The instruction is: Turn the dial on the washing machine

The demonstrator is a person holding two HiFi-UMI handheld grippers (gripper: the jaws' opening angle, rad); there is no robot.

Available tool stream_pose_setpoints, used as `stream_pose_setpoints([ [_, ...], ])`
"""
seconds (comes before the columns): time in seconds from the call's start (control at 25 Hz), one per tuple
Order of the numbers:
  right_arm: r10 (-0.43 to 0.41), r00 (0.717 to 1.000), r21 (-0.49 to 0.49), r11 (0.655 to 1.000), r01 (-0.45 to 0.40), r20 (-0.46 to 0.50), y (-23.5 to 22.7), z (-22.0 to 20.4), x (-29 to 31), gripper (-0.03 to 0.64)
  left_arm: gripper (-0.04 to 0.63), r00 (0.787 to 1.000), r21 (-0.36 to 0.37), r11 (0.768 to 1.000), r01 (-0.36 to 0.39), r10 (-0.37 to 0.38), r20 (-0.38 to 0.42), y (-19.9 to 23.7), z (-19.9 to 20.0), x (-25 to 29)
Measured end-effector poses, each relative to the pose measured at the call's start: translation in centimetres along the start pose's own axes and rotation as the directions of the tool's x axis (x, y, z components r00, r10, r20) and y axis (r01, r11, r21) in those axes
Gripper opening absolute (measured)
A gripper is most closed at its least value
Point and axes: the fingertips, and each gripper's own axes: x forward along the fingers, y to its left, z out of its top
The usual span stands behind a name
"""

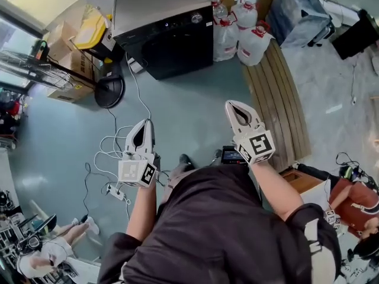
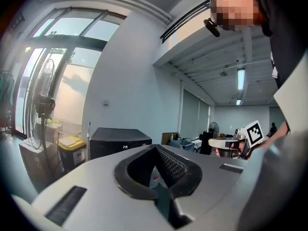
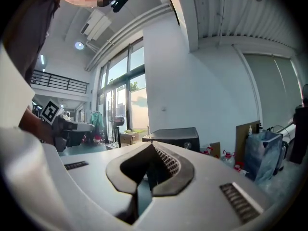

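The black washing machine [image 1: 169,25] with a grey top stands against the far wall, and its round silver dial [image 1: 197,18] sits at the upper right of its front. Both grippers hang in the air well short of it, over the floor. My left gripper [image 1: 144,124] points toward the machine with its jaws together and nothing in them. My right gripper [image 1: 230,104] is also shut and empty. The left gripper view shows the machine [image 2: 118,141] far off beyond the tips. In the right gripper view the machine [image 3: 175,136] and its dial [image 3: 186,145] lie ahead.
White water jugs [image 1: 243,25] stand right of the machine. A yellow-lidded bin [image 1: 92,28] and cardboard boxes [image 1: 68,61] stand to its left. A fan base [image 1: 108,90] and loose cables [image 1: 112,147] lie on the floor. Wooden planks [image 1: 278,93] run along the right.
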Motion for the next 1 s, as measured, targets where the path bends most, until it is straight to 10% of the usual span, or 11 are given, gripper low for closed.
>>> stream_pose_setpoints([
  [1.0, -0.056, 0.998, -0.036, 0.998, 0.055, -0.041, 5.7, 1.6, 1.9, 0.02, 0.015, 0.997, -0.049, 0.996, 0.073, -0.073, 0.014, 3.3, 0.4, -0.1],
])
